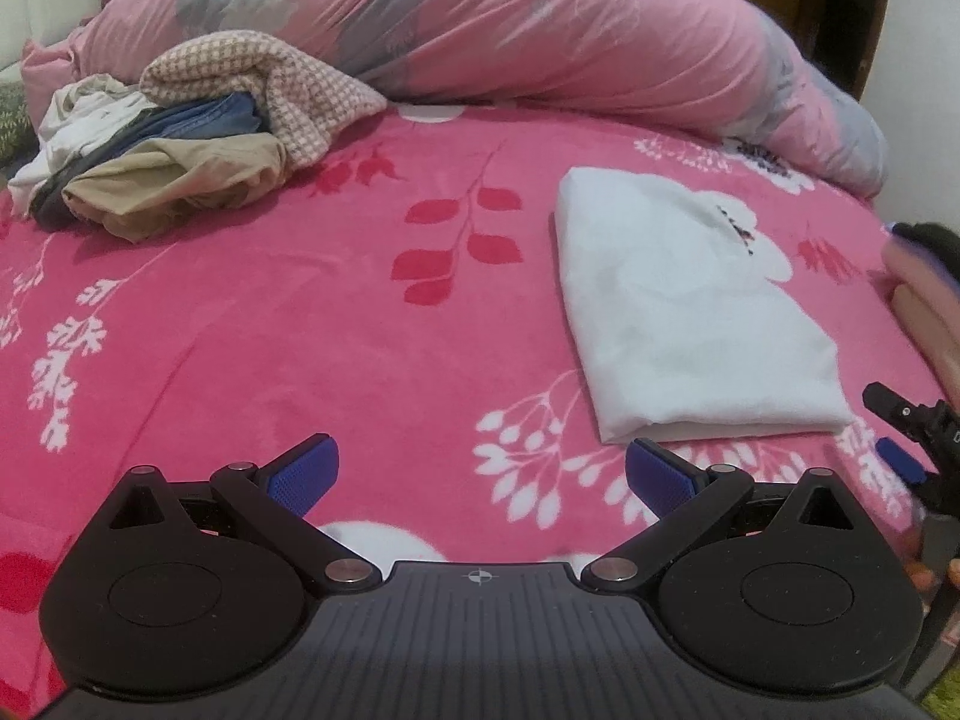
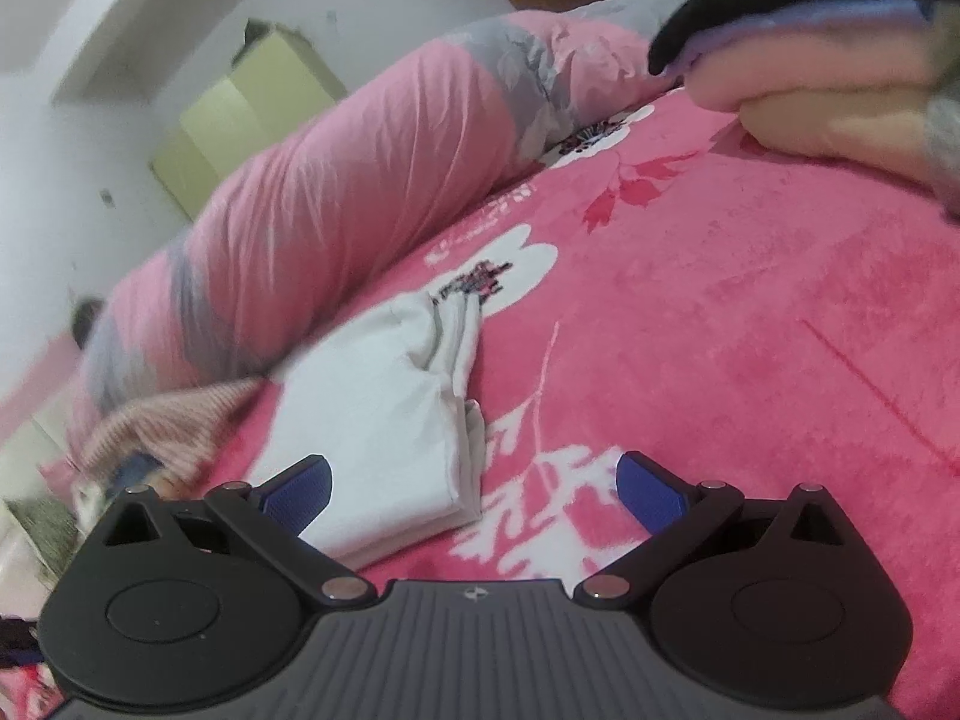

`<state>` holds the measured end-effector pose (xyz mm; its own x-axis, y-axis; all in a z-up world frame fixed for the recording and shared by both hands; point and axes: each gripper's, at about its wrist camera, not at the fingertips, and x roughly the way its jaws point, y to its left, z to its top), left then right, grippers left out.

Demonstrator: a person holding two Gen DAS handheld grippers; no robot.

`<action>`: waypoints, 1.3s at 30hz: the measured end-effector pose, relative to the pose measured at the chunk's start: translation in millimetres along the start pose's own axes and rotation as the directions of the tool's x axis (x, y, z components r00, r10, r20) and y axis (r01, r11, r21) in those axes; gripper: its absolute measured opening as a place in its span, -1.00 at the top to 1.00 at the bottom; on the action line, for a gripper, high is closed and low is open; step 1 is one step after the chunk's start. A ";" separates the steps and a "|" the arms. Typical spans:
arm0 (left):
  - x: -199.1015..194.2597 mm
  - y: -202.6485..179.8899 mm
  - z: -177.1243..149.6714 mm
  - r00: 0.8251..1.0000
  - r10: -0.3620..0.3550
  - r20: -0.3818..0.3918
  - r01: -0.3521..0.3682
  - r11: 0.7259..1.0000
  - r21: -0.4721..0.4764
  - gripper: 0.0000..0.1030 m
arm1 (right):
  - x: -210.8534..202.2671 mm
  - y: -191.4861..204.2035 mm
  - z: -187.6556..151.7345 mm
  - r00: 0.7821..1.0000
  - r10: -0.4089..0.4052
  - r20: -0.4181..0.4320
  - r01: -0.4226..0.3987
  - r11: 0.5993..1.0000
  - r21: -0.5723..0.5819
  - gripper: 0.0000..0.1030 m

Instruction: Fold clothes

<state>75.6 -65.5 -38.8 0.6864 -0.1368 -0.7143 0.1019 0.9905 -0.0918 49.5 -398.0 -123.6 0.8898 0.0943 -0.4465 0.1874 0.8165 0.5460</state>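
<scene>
A folded white garment (image 1: 690, 312) lies flat on the pink flowered bedspread (image 1: 300, 312), ahead and right of my left gripper (image 1: 480, 477), which is open and empty just above the bed. In the right wrist view the same white garment (image 2: 384, 414) lies ahead and left of my right gripper (image 2: 474, 483), also open and empty; its left pad (image 2: 300, 489) hovers over the garment's near corner. A heap of unfolded clothes (image 1: 180, 138), checked, denim and beige, sits at the far left. The right gripper also shows at the left wrist view's right edge (image 1: 912, 432).
A rolled pink and grey quilt (image 1: 540, 30) runs along the back of the bed. A stack of folded clothes (image 2: 840, 78), peach with dark on top, sits at the far right. A cardboard box (image 2: 252, 114) stands by the wall behind the quilt.
</scene>
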 end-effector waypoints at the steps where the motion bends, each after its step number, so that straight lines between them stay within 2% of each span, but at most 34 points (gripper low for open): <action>1: 2.1 -1.3 0.6 1.000 0.003 -0.003 -0.003 1.000 0.003 -1.00 | 1.3 5.2 1.4 1.000 -0.026 -0.014 0.026 0.999 -0.024 -0.93; 2: 4.3 -2.5 1.2 1.000 0.006 -0.006 -0.006 1.000 0.005 -1.00 | 2.6 10.4 2.9 0.998 -0.052 -0.028 0.051 0.998 -0.048 -0.88; 4: 8.6 -5.0 2.3 1.000 0.013 -0.012 -0.013 1.000 0.010 -1.00 | 1.8 22.5 6.9 0.994 -0.104 -0.034 0.099 0.989 -0.108 -0.50; 9: 20.2 -11.3 5.4 0.999 0.028 -0.024 -0.027 0.999 0.027 -1.00 | -9.2 63.9 18.2 0.998 -0.064 0.018 0.067 0.966 -0.250 -0.37; 14: 34.2 -14.9 9.0 0.998 0.032 -0.048 -0.030 0.999 0.030 -1.00 | 0.6 111.4 20.8 0.997 -0.076 0.028 0.081 0.899 -0.430 -0.27; 17: 42.2 -16.5 10.8 0.998 0.034 -0.060 -0.032 0.999 0.034 -1.00 | 17.3 126.0 15.9 0.995 -0.094 0.009 0.086 0.856 -0.509 -0.04; 19: 47.3 -17.4 11.9 0.997 0.037 -0.066 -0.035 0.999 0.037 -1.00 | 29.2 133.3 10.9 0.993 -0.115 0.002 0.097 0.825 -0.557 0.26; 21: 52.9 -18.2 13.0 0.997 0.042 -0.071 -0.039 0.998 0.042 -1.00 | 38.5 136.0 5.0 0.993 -0.113 -0.018 0.082 0.810 -0.580 0.39; 25: 64.2 -19.3 15.2 0.995 0.050 -0.086 -0.046 0.998 0.045 -1.00 | 55.5 130.6 -7.3 0.990 -0.139 -0.038 0.086 0.781 -0.618 0.45; 28: 71.1 -20.7 16.8 0.994 0.055 -0.093 -0.051 0.997 0.050 -1.00 | 74.6 112.8 -21.8 0.975 -0.212 -0.068 0.121 0.761 -0.638 0.46; 32: 72.5 -22.4 18.4 0.995 0.044 -0.088 -0.039 0.998 0.055 -1.00 | 74.1 97.5 -26.8 0.980 -0.185 -0.069 0.106 0.791 -0.602 0.45; 39: 69.2 -37.8 24.8 0.998 0.048 -0.042 -0.043 0.993 0.113 -1.00 | 72.3 91.5 -28.5 0.984 -0.165 -0.065 0.096 0.806 -0.584 0.42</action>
<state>137.2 -112.6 -67.6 0.6599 -0.0887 -0.7461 0.1532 0.9880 0.0181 119.1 -300.2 -126.2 0.8178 -0.0045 -0.5755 -0.0066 0.9998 -0.0171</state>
